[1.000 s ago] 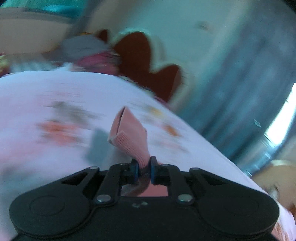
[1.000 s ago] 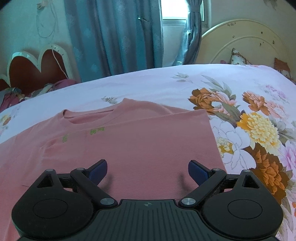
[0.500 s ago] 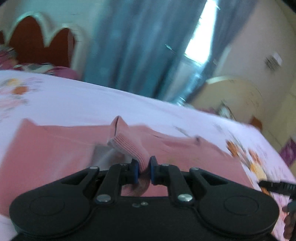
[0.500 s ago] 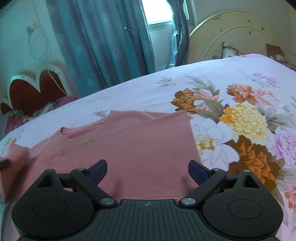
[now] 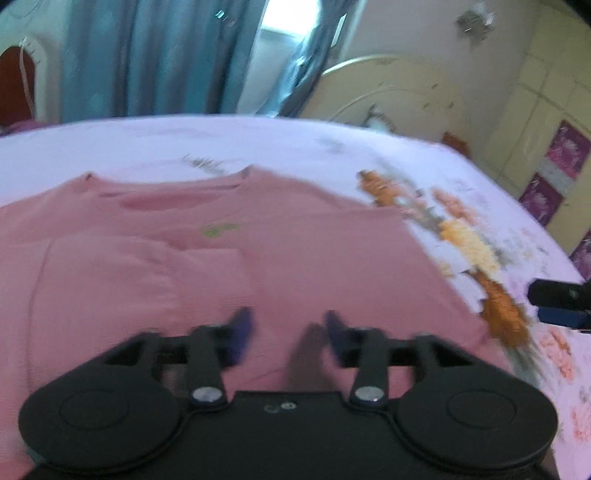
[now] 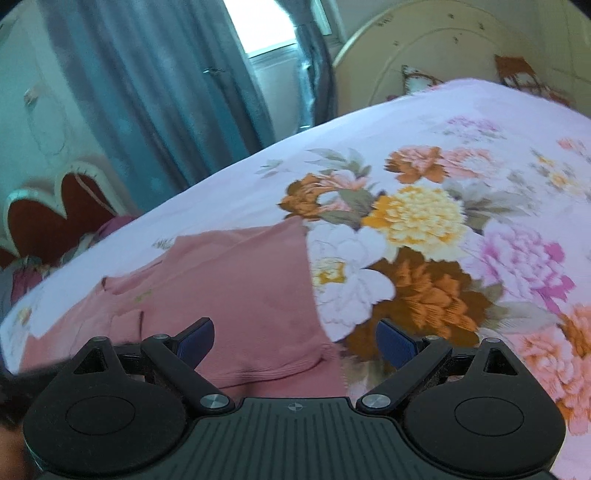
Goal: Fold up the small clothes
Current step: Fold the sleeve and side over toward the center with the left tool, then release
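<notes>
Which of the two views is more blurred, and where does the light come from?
Left wrist view: more blurred, the pink shirt and the bedspread flowers smeared. Right wrist view: sharper, flowers mostly readable. In both, daylight enters through the window between the curtains.

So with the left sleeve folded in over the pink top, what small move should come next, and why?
Probably lower the right gripper onto the pink top's right edge and close on it. The folded sleeve lies on the body, the left gripper is opening with nothing between its fingers, and the right gripper stands open straddling that unfolded edge beside the floral sheet.
</notes>
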`<state>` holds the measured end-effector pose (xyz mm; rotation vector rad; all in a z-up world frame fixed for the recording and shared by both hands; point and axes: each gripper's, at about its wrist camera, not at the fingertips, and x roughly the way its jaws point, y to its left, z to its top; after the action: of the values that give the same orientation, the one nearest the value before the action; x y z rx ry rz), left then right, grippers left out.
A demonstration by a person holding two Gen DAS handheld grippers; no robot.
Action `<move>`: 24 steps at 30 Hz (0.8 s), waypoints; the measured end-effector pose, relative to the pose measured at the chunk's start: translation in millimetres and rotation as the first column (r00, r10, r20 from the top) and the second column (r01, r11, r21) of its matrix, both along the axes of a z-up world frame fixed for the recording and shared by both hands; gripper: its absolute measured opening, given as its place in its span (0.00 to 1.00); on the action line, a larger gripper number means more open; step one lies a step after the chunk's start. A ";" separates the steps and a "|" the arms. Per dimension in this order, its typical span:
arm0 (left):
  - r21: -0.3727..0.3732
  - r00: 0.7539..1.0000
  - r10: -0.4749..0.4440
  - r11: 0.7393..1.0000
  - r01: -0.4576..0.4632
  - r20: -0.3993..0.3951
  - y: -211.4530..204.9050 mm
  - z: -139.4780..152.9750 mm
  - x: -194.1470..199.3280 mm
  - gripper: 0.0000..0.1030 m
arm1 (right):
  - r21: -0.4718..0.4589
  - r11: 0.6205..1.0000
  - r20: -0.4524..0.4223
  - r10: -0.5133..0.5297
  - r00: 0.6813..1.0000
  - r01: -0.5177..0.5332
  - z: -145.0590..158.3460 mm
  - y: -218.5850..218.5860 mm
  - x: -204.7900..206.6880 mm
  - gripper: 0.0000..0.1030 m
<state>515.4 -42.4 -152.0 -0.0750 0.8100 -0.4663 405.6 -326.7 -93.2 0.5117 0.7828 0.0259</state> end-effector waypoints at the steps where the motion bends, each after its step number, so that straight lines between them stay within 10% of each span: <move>1: -0.004 1.000 -0.008 1.000 0.008 0.019 -1.7 7.1 -8.3 0.75 | 0.022 1.000 0.003 0.000 1.000 0.000 1.0 -0.6 -0.2 0.91; 5: 0.026 0.992 0.043 0.999 -0.046 0.116 27.9 31.0 -42.6 0.75 | 0.063 0.996 0.025 0.054 0.998 -0.055 1.3 23.2 9.5 0.89; 7: 0.019 0.982 0.132 0.991 -0.136 0.138 68.5 39.3 -62.0 0.72 | 0.109 0.989 0.020 0.100 0.995 -0.102 -4.1 44.7 17.8 0.62; 9: 0.043 0.965 0.219 0.973 -0.228 0.144 108.0 45.3 -77.9 0.65 | 0.156 0.978 0.016 0.138 0.990 -0.139 -9.8 67.5 26.2 0.59; 16: 0.132 0.850 0.521 0.840 -0.527 0.082 239.4 30.8 -118.8 0.60 | 0.351 0.903 -0.047 0.280 0.959 -0.246 -35.9 139.5 53.1 0.59; 24: 0.066 0.875 0.483 0.873 -0.483 0.008 260.3 12.8 -81.0 0.51 | 0.377 0.909 -0.081 0.221 0.972 -0.176 -46.5 171.5 72.6 0.59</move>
<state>434.5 217.9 -139.2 -0.2133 0.7810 0.0374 478.2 -155.3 -139.7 0.7930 0.9543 0.3399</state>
